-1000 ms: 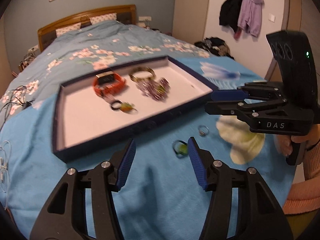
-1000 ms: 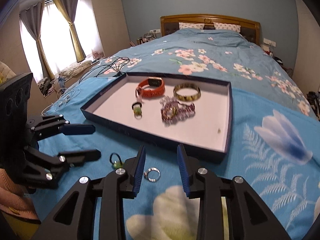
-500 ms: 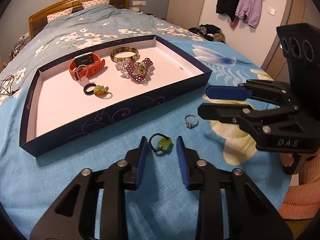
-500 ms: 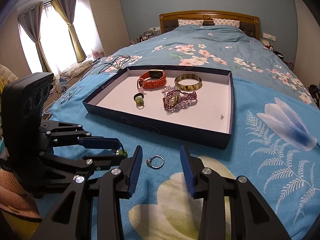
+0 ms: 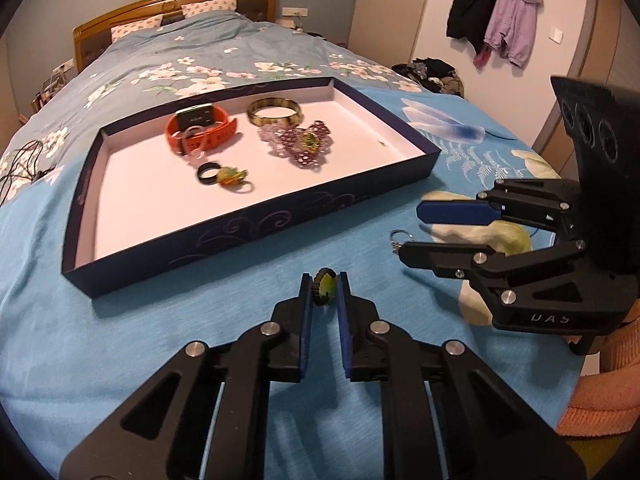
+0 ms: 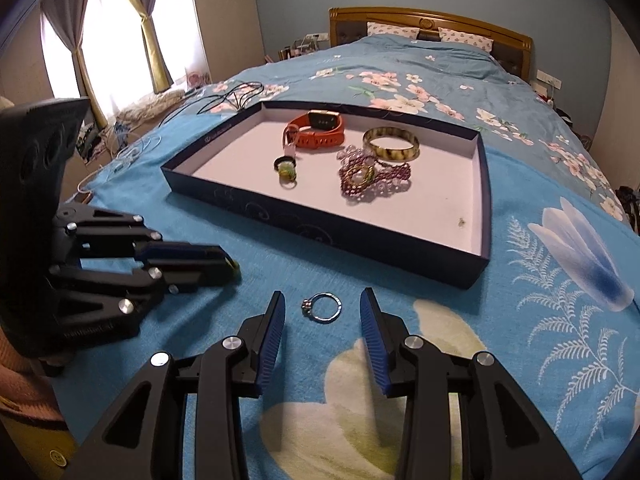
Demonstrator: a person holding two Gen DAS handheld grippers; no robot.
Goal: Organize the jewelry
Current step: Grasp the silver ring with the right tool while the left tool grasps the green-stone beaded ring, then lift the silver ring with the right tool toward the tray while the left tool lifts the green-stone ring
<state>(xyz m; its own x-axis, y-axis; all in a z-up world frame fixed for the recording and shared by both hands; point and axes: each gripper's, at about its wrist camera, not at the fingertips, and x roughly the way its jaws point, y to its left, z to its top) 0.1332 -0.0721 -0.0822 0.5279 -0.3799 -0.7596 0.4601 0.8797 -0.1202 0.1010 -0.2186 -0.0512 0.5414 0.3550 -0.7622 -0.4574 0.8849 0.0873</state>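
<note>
My left gripper [image 5: 324, 280] is shut on a green-stone ring [image 5: 325, 291] with a dark band, just above the blue blanket in front of the tray. My right gripper [image 6: 322, 310] is open, its fingers on either side of a silver ring [image 6: 323, 307] lying on the blanket; that ring also shows in the left wrist view [image 5: 398, 239]. The navy tray [image 5: 256, 226] with a white floor holds an orange watch [image 5: 198, 130], a brown bangle [image 5: 274, 111], a purple bead bracelet [image 5: 298, 144] and a black ring with a green one [image 5: 224, 174].
The tray [image 6: 478, 196] lies on a bed with a blue floral blanket. Cables [image 6: 236, 98] lie on the bed to the tray's left. Coats [image 5: 496, 16] hang on the wall to the right. A wooden headboard [image 6: 432, 26] stands at the far end.
My left gripper has closed on the green-stone ring, which lay between open fingers before. My right gripper has moved forward around the silver ring and stays open.
</note>
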